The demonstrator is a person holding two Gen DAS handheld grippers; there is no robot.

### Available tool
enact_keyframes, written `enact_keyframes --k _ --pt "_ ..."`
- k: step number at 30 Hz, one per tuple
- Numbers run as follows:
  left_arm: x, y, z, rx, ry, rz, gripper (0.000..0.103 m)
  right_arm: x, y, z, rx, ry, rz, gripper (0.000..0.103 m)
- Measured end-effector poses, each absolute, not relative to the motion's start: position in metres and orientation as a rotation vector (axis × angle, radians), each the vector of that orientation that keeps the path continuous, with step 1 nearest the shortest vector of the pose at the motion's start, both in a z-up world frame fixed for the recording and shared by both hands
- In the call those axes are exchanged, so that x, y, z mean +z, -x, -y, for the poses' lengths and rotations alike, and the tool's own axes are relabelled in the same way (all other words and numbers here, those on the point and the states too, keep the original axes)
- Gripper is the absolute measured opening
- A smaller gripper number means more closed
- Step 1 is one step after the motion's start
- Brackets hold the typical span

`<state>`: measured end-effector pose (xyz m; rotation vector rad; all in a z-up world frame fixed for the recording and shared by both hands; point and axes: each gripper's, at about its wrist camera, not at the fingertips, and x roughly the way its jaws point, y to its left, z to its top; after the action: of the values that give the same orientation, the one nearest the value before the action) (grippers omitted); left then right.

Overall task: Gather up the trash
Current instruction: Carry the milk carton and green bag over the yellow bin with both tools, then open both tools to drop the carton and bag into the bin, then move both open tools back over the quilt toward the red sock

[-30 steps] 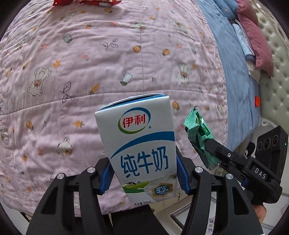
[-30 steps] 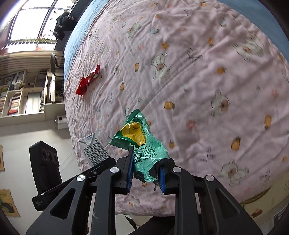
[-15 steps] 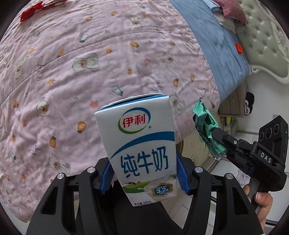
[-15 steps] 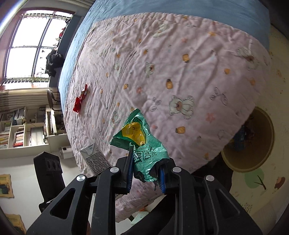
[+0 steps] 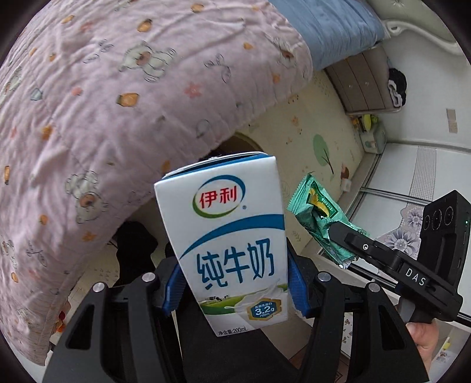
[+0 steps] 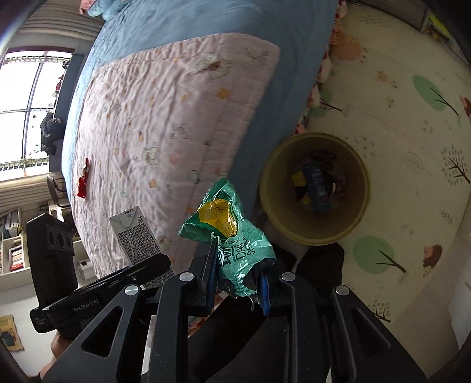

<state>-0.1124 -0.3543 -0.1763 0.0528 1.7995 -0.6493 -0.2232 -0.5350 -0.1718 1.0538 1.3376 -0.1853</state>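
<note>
My left gripper (image 5: 234,287) is shut on a white and blue milk carton (image 5: 228,238), held upright off the bed's edge. My right gripper (image 6: 237,284) is shut on a crumpled green snack wrapper (image 6: 232,235); the wrapper also shows in the left wrist view (image 5: 319,218) to the right of the carton. The carton shows in the right wrist view (image 6: 135,235) at the left. A round tan trash bin (image 6: 313,187) with trash inside stands on the floor beside the bed, ahead and right of the wrapper. A red wrapper (image 6: 83,178) lies far off on the pink quilt.
The bed with the pink bear-print quilt (image 5: 117,88) and blue sheet (image 6: 182,26) fills the left. A cream play mat with tree prints (image 6: 412,117) covers the floor. A drawer unit (image 5: 365,85) stands by the wall, and shelves (image 6: 14,253) stand at the far left.
Both grippers have swung away from the bed top toward its edge and the floor, still holding carton and wrapper. The trash bin has come fully into the right wrist view.
</note>
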Motion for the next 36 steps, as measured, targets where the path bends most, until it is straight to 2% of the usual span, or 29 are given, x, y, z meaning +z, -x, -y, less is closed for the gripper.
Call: enact_keyframes --k 7,8,9,10,11,12,23,29,36 --pt "-0.207 0.142 0.402 -0.691 -0.065 -1.856 0.059 -0.197 0.245 0.564 -0.204 -1.05 -1.36 0.024" --pt "-0.209 0.144 0.408 -0.698 -0.065 -1.858 0.06 -0.198 0.245 0.568 -0.203 -1.039 -1.366 0.028" --pt "-0.212 0.146 0.413 -0.699 -0.076 -1.863 0.07 -0.199 0.244 0.571 -0.208 -1.029 -1.375 0.031" --pt "-0.216 0.148 0.419 -0.689 -0.102 -1.871 0.075 -0.2 0.244 0.575 -0.214 -1.027 -1.382 0.036" --pt "-0.219 0.15 0.424 -0.67 -0.12 -1.874 0.08 -0.202 0.245 0.579 -0.215 -1.027 -1.388 0.048" --pt "-0.222 0.151 0.427 -0.653 -0.129 -1.877 0.081 -0.203 0.245 0.583 -0.219 -1.027 -1.39 0.053" --pt "-0.223 0.152 0.422 -0.589 -0.152 -1.868 0.084 -0.209 0.253 0.607 -0.175 -1.117 -1.379 0.053" --pt "-0.191 0.139 0.405 -0.585 -0.125 -1.775 0.084 -0.191 0.233 0.597 -0.085 -1.167 -1.333 0.053" --pt "-0.15 0.107 0.364 -0.566 -0.066 -1.659 0.085 -0.154 0.165 0.551 0.043 -1.032 -1.341 0.053"
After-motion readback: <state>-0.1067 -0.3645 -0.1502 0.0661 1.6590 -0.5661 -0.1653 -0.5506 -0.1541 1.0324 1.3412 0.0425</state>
